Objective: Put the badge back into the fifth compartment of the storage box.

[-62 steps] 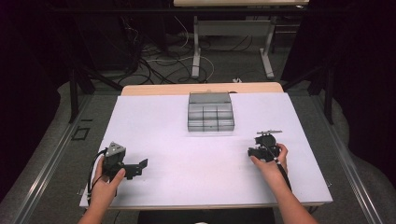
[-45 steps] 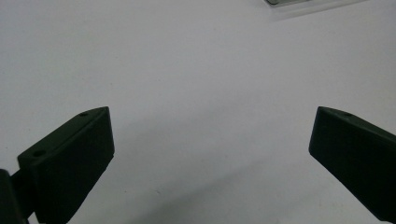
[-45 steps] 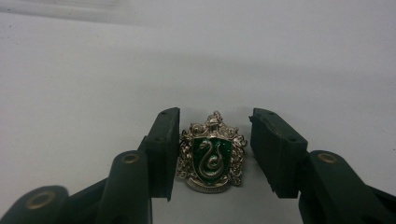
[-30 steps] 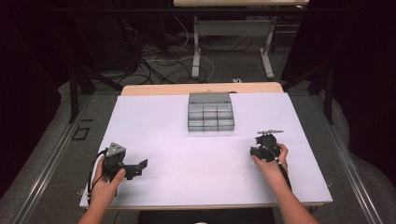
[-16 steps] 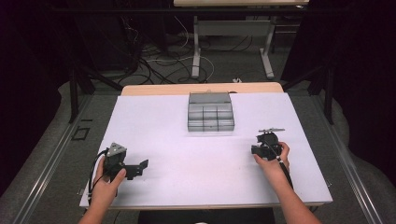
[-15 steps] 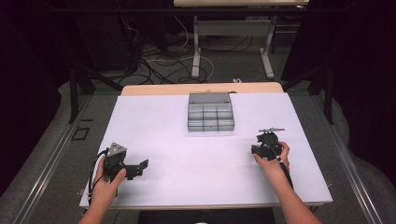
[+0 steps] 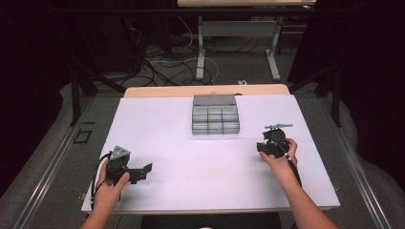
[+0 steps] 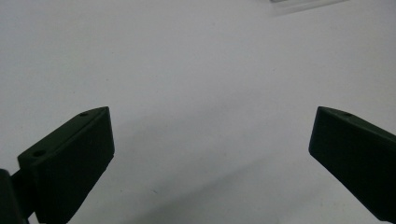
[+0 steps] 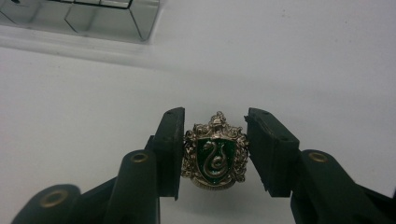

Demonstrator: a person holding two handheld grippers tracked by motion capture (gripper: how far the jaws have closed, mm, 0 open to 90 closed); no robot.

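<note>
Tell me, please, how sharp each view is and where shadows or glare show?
High view: even light on the white table, dark surroundings, soft overall. Left gripper view: open jaws sharp, faint shadows beneath them. Right gripper view: the crest badge between the right gripper jaws is crisp with bright glints; the clear compartment box is blurred.

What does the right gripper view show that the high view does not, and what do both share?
Right gripper view alone: a crest-shaped badge, silver-edged with a green shield and a snake, clamped between the right gripper fingers.
High view alone: the person's hands, the left gripper near the table's front left, and the floor with cables beyond.
Both: the white table and the clear compartment box.
</note>
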